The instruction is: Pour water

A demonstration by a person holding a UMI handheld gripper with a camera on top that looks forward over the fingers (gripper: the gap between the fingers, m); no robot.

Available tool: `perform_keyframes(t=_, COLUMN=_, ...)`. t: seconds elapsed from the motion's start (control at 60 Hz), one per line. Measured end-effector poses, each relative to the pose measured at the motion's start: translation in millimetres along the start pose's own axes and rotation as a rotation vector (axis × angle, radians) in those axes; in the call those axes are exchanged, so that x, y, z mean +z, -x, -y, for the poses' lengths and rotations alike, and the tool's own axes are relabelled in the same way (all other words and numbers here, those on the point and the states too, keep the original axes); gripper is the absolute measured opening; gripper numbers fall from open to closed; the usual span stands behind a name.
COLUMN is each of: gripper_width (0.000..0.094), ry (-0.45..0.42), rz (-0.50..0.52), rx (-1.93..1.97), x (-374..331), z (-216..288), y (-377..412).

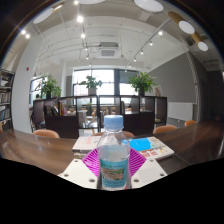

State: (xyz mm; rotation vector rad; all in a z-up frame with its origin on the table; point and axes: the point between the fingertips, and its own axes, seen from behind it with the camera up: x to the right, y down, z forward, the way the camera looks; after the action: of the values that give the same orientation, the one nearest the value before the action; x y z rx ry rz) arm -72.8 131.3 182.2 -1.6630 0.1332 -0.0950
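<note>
1. Clamped between the two pink pads (92,160) of the hand-held gripper (114,170), a clear plastic water bottle (114,155) stands upright, both fingers pressing its sides.
2. Its white cap (114,122) is on, and a blue-and-white label wraps its body.
3. Beyond the bottle, a wooden counter (40,147) carries papers (152,148), one of them blue.
4. Farther back, chairs (46,133) stand near the counter, and potted plants (143,82) sit before a bright window (105,85).
</note>
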Motion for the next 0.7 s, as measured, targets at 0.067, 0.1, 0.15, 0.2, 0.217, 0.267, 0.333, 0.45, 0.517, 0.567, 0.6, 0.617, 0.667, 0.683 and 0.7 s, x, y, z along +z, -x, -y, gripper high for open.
perform_keyframes(t=0.067, gripper_width=0.0333, ry=0.047, rz=-0.031, rx=-0.046, x=9.8, z=-21.3, y=-16.3)
perform_keyframes(t=0.1, gripper_width=0.0333, ry=0.067, rz=-0.037, rx=-0.058, x=10.6, z=-30.3, y=-18.9)
perform_keyframes(t=0.15, gripper_width=0.0333, ry=0.084, rz=-0.027, rx=-0.048, x=18.1, z=-49.6, y=-27.3)
perform_keyframes(t=0.2, gripper_width=0.0334, ry=0.098, rz=-0.013, rx=-0.028, x=18.5, z=-60.5, y=-23.8)
perform_keyframes(t=0.217, gripper_width=0.0334, ry=0.099, rz=-0.013, rx=-0.026, x=31.9, z=-71.0, y=-29.3)
perform_keyframes(t=0.267, gripper_width=0.0331, ry=0.113, rz=-0.017, rx=-0.025, x=28.0, z=-84.7, y=-34.2)
perform_keyframes(t=0.333, gripper_width=0.0339, ry=0.099, rz=-0.015, rx=-0.027, x=23.3, z=-91.9, y=-37.6)
perform_keyframes(t=0.45, gripper_width=0.0345, ry=0.076, rz=-0.014, rx=0.006, x=22.4, z=-96.8, y=-39.7)
perform_keyframes(t=0.517, gripper_width=0.0377, ry=0.076, rz=-0.011, rx=-0.009, x=23.2, z=-96.5, y=-38.1)
perform_keyframes(t=0.567, gripper_width=0.0422, ry=0.078, rz=-0.008, rx=-0.019, x=22.0, z=-97.4, y=-38.8)
perform_keyframes(t=0.6, gripper_width=0.0448, ry=0.083, rz=-0.007, rx=-0.018, x=24.1, z=-96.3, y=-37.6)
perform_keyframes(t=0.617, gripper_width=0.0457, ry=0.087, rz=-0.004, rx=-0.016, x=22.2, z=-97.1, y=-37.9)
perform_keyframes(t=0.667, gripper_width=0.0566, ry=0.117, rz=0.012, rx=-0.014, x=18.2, z=-104.1, y=-36.7)
perform_keyframes(t=0.683, gripper_width=0.0618, ry=0.125, rz=0.014, rx=-0.015, x=16.2, z=-106.1, y=-37.5)
perform_keyframes(t=0.7, gripper_width=0.0664, ry=0.132, rz=0.013, rx=-0.015, x=14.0, z=-108.0, y=-39.0)
